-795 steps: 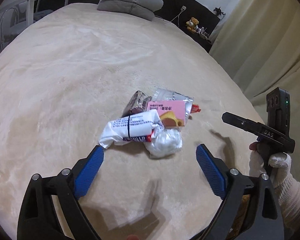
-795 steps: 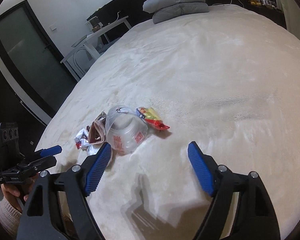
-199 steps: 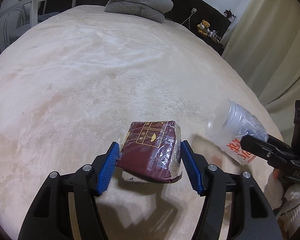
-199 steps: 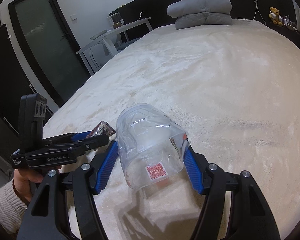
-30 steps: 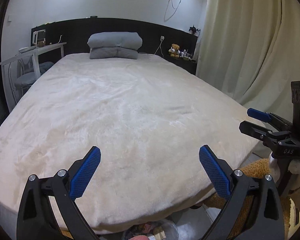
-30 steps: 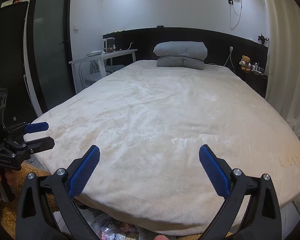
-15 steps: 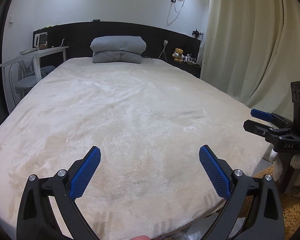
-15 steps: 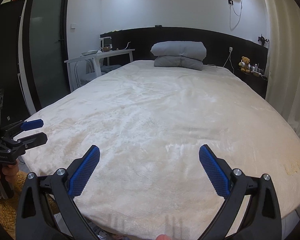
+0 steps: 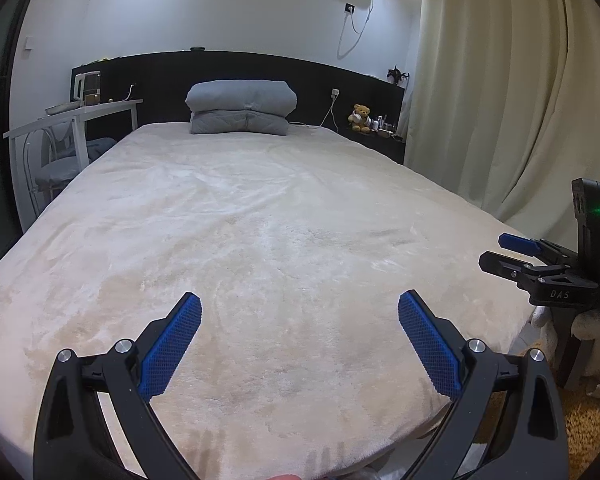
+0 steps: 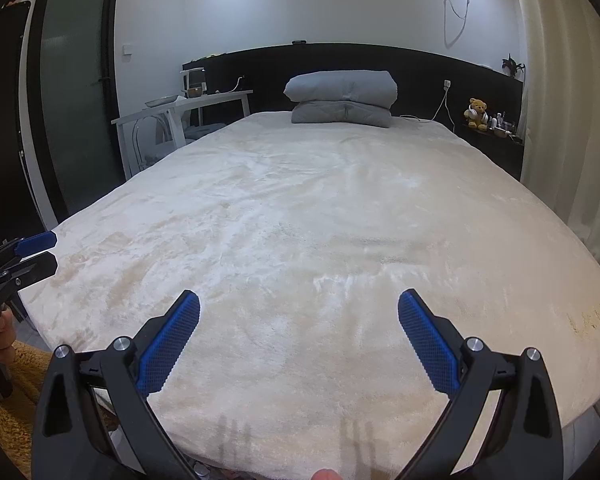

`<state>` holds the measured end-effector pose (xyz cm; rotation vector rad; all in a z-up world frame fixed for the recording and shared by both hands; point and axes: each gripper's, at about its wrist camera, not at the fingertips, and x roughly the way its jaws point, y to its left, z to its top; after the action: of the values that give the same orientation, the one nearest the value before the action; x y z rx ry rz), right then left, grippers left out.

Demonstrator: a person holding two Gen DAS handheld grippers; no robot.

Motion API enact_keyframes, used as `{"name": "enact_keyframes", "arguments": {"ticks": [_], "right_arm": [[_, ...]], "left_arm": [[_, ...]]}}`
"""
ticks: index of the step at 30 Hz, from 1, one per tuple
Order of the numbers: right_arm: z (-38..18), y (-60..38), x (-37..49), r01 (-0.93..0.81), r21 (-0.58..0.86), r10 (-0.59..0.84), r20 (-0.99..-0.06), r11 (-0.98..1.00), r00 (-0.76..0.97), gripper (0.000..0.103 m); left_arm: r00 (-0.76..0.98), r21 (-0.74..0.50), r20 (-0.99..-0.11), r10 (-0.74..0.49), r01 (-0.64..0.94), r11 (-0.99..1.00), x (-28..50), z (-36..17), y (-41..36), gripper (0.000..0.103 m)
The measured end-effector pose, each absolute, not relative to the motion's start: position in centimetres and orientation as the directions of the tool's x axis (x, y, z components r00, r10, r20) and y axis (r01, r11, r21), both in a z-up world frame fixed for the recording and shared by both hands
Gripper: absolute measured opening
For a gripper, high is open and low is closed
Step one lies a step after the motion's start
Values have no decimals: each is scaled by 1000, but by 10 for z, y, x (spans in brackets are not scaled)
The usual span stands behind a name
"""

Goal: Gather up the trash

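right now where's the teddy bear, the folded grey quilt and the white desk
teddy bear (image 10: 477, 113), right wrist view, on its belly
folded grey quilt (image 9: 241, 98), left wrist view, on the front face of the upper fold
white desk (image 10: 204, 101), right wrist view, on the front edge of its top

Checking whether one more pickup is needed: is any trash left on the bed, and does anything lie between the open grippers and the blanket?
No trash shows on the cream blanket in either view. Left gripper and right gripper are both open and empty, with only bare blanket ahead. The folded grey quilt sits far off at the headboard.
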<state>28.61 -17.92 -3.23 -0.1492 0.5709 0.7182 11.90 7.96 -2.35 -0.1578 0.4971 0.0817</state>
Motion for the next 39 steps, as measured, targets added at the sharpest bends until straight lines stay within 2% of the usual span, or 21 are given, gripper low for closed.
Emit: {"name": "enact_keyframes", "arguments": {"ticks": [13,24,30,39], "right_arm": [[-32,-183,284,-659,72,584,-541,749,605,98],[-33,-186,291,-645,109,586,-551,756,594,98],[-34,-186,290,-640,102,577,-555,762,599,98],[-33,-193,285,-644,108,589,-539,757,602,98]], "left_arm": [[869,-125,-494,30,-105,987,123,-26,72,97],[835,-43,-550,9,-39,998,137,-38,48,97],[852,-116,-523,8,-80,990,133,-31,64,97],[835,-198,-549,38,-174,965,127,-36,91,97]]}}
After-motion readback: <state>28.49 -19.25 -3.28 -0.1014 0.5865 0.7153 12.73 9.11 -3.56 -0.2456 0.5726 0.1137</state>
